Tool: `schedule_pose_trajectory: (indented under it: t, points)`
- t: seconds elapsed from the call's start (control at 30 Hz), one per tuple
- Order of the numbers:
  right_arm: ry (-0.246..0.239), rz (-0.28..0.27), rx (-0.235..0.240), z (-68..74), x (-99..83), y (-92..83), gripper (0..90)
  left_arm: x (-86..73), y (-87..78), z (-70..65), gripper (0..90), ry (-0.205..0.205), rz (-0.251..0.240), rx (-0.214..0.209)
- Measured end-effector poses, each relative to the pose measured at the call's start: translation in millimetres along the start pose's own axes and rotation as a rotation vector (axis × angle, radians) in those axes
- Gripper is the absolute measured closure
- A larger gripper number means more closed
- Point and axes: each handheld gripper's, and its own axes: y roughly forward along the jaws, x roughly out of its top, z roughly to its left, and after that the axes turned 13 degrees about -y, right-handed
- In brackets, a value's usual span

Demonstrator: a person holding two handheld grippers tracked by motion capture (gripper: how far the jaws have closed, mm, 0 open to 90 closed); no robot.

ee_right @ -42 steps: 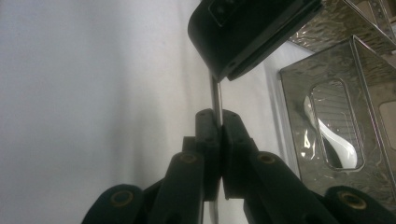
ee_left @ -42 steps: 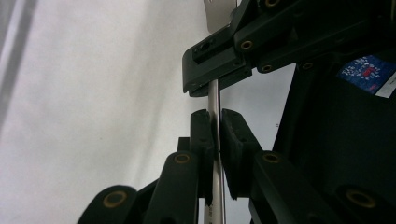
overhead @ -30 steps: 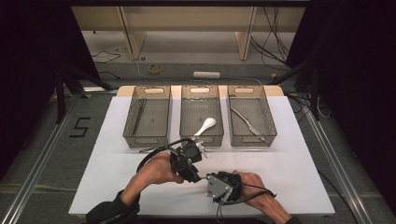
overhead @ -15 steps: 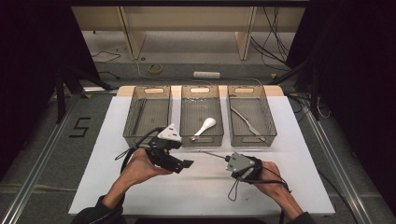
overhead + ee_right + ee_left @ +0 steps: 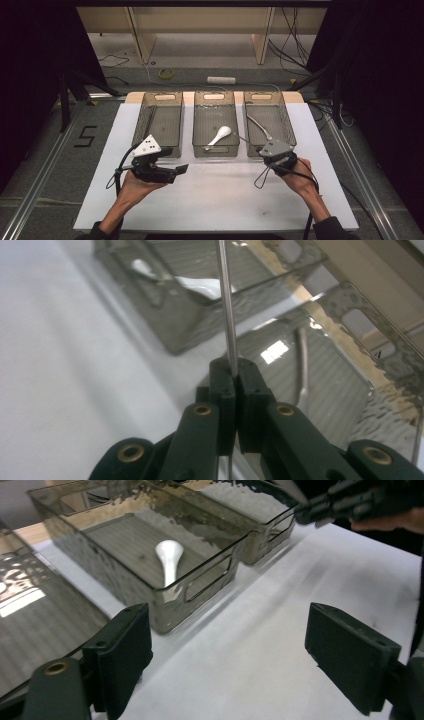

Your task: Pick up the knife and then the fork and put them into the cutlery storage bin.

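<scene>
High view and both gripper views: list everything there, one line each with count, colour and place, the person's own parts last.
Bins: three, smoky clear plastic, side by side along the far part of the table.
Spoon: one, white, lying in the middle bin.
Metal utensil: one, silvery, lying in the right-hand bin.
Thin metal rod: one, silvery, clamped between the right gripper's jaws, its far end blurred.
Table cover: one, white, under the bins.
Tape roll: one, yellowish, on the floor beyond the table.
Left gripper: one, black, jaws wide apart and just opened, nothing between them.
Right gripper: one, black, shut on the rod.
Hands: two, coming in from the near edge.
</scene>
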Motion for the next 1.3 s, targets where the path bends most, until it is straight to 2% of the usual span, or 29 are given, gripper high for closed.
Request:
schedule_pose_trajectory:
  t: [0.2, 0.3, 0.4, 0.53, 0.6, 0.63, 0.7, 0.93, 1.13, 1.3]
  points:
    - [0.113, 0.008, -0.027, -28.4, -4.0, 11.7, 88.2, -7.5, -12.8, 4.7, 17.8, -0.018, -0.079, 0.018]
    - [0.157, 0.015, -0.032, -39.2, -5.0, 17.6, 88.2, -10.8, -17.9, 6.1, 17.6, -0.028, -0.098, 0.018]
    - [0.184, 0.027, -0.033, -47.3, -3.9, 22.4, 88.1, -14.9, -21.2, 6.6, 17.4, -0.034, -0.108, 0.022]
    - [0.257, 0.049, -0.011, -60.6, -2.8, 30.9, 88.1, -18.9, -24.2, 6.5, 17.0, -0.024, -0.102, 0.030]
    - [0.275, 0.068, -0.021, -65.1, -2.4, 35.3, 88.1, -20.7, -24.8, 5.9, 16.9, -0.029, -0.099, 0.025]
    - [0.307, 0.063, -0.010, -67.9, -2.4, 36.7, 88.1, -21.3, -25.4, 5.7, 16.9, -0.024, -0.095, 0.024]
    - [0.340, 0.049, 0.000, -72.7, -1.0, 36.5, 88.1, -22.4, -26.5, 4.4, 16.9, -0.023, -0.094, 0.023]
    - [0.345, 0.059, -0.003, -89.1, 14.1, 30.1, 88.1, -23.4, -25.7, 3.3, 17.0, -0.018, -0.082, 0.020]
    - [0.377, 0.135, -0.002, -98.6, 9.0, 49.7, 88.1, -23.5, -26.6, 4.1, 16.9, -0.018, -0.087, 0.025]
    - [0.438, 0.200, 0.010, -102.8, -3.7, 65.4, 88.0, -23.7, -26.6, 4.1, 16.9, -0.016, -0.091, 0.024]
